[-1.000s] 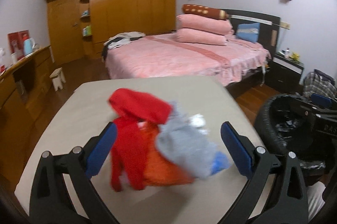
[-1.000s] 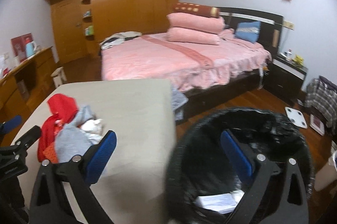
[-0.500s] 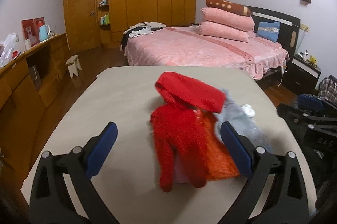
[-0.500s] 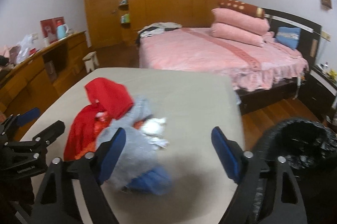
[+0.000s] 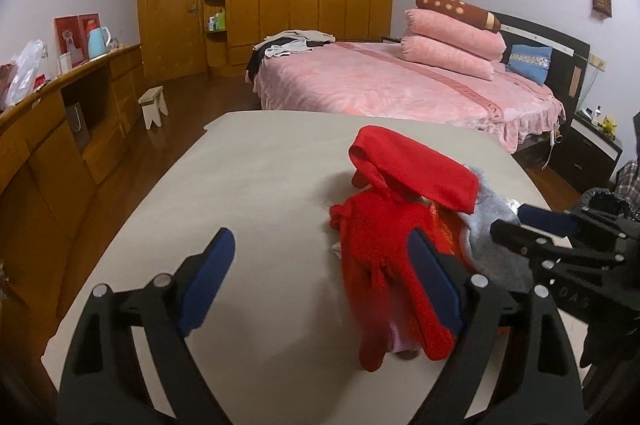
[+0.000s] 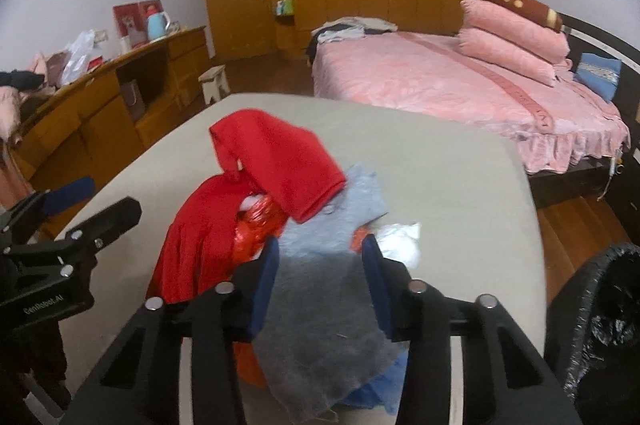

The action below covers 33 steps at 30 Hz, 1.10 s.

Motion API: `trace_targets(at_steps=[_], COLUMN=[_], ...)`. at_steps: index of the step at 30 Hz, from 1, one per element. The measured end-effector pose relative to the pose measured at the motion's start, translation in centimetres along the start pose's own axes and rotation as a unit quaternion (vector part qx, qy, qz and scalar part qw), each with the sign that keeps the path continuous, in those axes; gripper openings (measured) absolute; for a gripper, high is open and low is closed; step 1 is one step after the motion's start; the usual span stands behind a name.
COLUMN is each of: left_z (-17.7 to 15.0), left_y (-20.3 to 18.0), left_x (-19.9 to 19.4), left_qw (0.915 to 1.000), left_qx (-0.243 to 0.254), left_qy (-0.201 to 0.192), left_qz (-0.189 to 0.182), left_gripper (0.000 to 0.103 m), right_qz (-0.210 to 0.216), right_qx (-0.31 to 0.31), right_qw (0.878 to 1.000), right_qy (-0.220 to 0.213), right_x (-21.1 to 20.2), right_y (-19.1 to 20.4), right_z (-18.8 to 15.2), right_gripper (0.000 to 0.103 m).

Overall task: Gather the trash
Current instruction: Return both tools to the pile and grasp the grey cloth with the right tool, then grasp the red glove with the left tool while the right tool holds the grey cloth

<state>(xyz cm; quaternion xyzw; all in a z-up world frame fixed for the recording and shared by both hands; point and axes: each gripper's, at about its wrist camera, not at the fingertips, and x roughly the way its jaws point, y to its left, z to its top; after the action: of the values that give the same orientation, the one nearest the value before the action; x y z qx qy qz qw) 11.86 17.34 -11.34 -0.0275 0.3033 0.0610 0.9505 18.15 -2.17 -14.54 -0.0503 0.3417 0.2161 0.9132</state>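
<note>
A heap of cloth and trash lies on the beige table point(image 5: 260, 185): a red hat-like cloth point(image 5: 416, 173), a red glove point(image 5: 380, 265), a grey cloth point(image 6: 328, 285), an orange foil wrapper point(image 6: 256, 225), crumpled silver-white trash point(image 6: 400, 237) and a blue scrap point(image 6: 380, 393). My right gripper point(image 6: 320, 277) is low over the heap. Its jaws are closing, with the grey cloth between them. My left gripper point(image 5: 320, 277) hovers left of the heap. Its jaws are closing slightly, and the red glove overlaps only its right finger. A black-lined trash bin point(image 6: 592, 325) stands right of the table.
A pink bed point(image 5: 400, 89) with stacked pillows stands behind the table. Along the left wall runs a wooden sideboard point(image 5: 60, 129) with a kettle and bags on it, and a small stool point(image 5: 154, 105) stands on the wood floor. A dark nightstand point(image 5: 592, 149) is far right.
My right gripper swung from above the bin to the heap, and its jaws narrowed around the grey cloth. My left gripper shifted left, so the heap now lies by its right finger.
</note>
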Motion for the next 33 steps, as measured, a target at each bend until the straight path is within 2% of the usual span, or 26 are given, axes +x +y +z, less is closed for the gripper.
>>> trace_targets(at_steps=[2, 6, 21, 26, 30, 31, 32, 33], left_z=[0.0, 0.0, 0.6, 0.2, 0.0, 0.0, -0.2, -0.3], left_y=[-0.1, -0.2, -2.3, -3.5, -4.1, -4.2, -4.3, -4.4], left_x=[0.1, 0.1, -0.4, 0.8, 2.3, 2.7, 3.4, 3.8], left_qw=[1.0, 1.0, 0.9997, 0.9992, 0.9987, 0.9985, 0.9979, 0.9971], left_qx=[-0.001, 0.0, 0.012, 0.022, 0.028, 0.028, 0.028, 0.028], left_qy=[0.001, 0.004, -0.003, 0.013, 0.025, 0.029, 0.038, 0.046], left_qz=[-0.001, -0.003, -0.019, -0.031, -0.035, -0.038, -0.045, -0.055], left_gripper=[0.085, 0.085, 0.085, 0.076, 0.073, 0.067, 0.053, 0.047], right_qz=[0.0, 0.008, 0.017, 0.009, 0.008, 0.009, 0.011, 0.012], right_qx=[-0.007, -0.011, 0.003, 0.007, 0.009, 0.011, 0.012, 0.013], right_qw=[1.0, 1.0, 0.999, 0.999, 0.999, 0.999, 0.999, 1.0], right_qy=[0.008, 0.012, -0.045, -0.047, -0.036, -0.033, -0.03, -0.025], right_x=[0.5, 0.3, -5.0, -5.2, -4.6, -4.5, -4.3, -4.2], right_y=[0.3, 0.5, -1.4, -2.6, -2.9, -3.0, -2.9, -2.9], right_z=[-0.1, -0.2, 0.7, 0.5, 0.2, 0.0, -0.2, -0.3], right_gripper=[0.023, 0.009, 0.005, 0.004, 0.004, 0.004, 0.005, 0.006])
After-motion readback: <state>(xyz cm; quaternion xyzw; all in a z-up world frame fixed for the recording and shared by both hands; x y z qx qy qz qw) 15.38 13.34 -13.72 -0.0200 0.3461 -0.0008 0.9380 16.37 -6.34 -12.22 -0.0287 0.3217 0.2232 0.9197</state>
